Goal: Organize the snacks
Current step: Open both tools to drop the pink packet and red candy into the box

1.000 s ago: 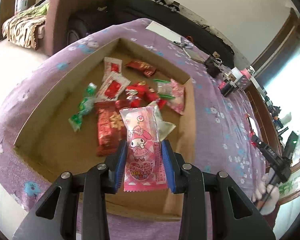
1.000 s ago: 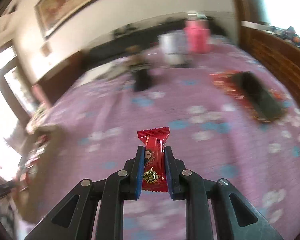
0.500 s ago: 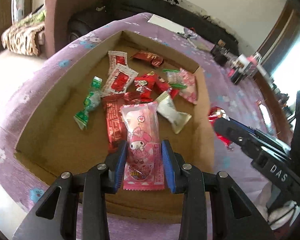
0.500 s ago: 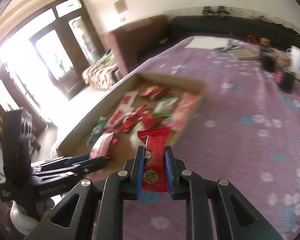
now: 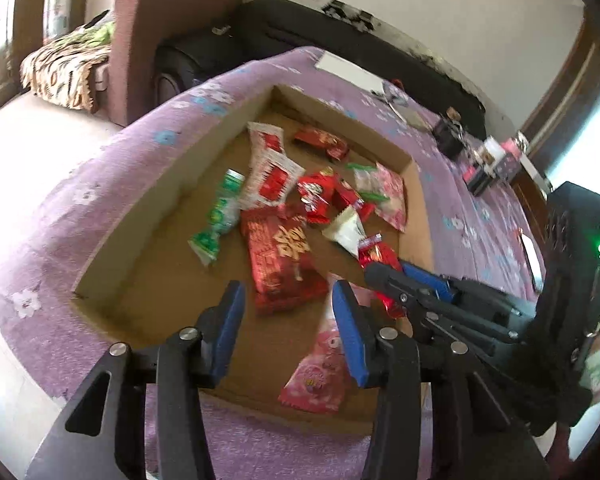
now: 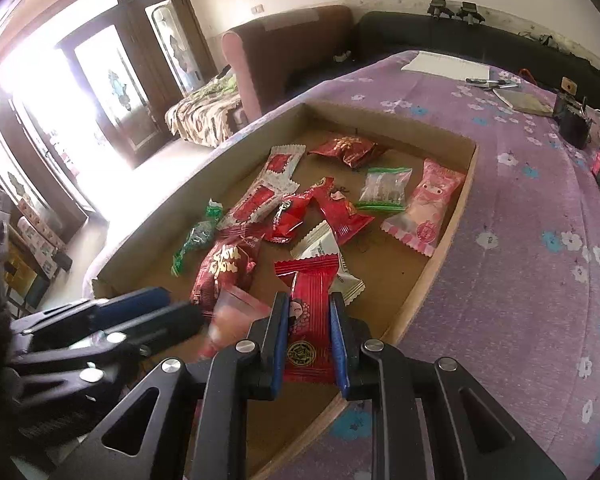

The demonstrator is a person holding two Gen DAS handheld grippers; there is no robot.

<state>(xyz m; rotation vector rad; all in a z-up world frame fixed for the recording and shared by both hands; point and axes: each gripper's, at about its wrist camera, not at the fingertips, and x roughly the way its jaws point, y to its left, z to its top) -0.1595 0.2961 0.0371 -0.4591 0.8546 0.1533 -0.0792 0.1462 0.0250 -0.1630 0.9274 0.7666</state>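
A shallow cardboard box (image 5: 168, 204) (image 6: 452, 224) on the purple flowered cloth holds several snack packets. My left gripper (image 5: 286, 322) is open over the box's near end. The pink cartoon packet (image 5: 320, 368) lies blurred below and right of its fingers, free of them; it shows in the right wrist view (image 6: 228, 316). My right gripper (image 6: 309, 334) is shut on a red candy packet (image 6: 310, 308) and holds it above the box's near right corner. It shows from the side in the left wrist view (image 5: 404, 280) with the red packet (image 5: 380, 256).
In the box lie a large red packet (image 5: 280, 260), a green candy (image 5: 220, 216), white-red sachets (image 5: 272, 176) and a second pink packet (image 6: 424, 208). Dark bottles and jars (image 5: 476, 160) stand far right on the cloth. A paper sheet (image 6: 444, 66) lies at the far end. A sofa (image 6: 284, 52) stands behind.
My left gripper opened and the pink cartoon packet dropped out of it into the box. My right gripper carried the red candy packet over the box's near right corner.
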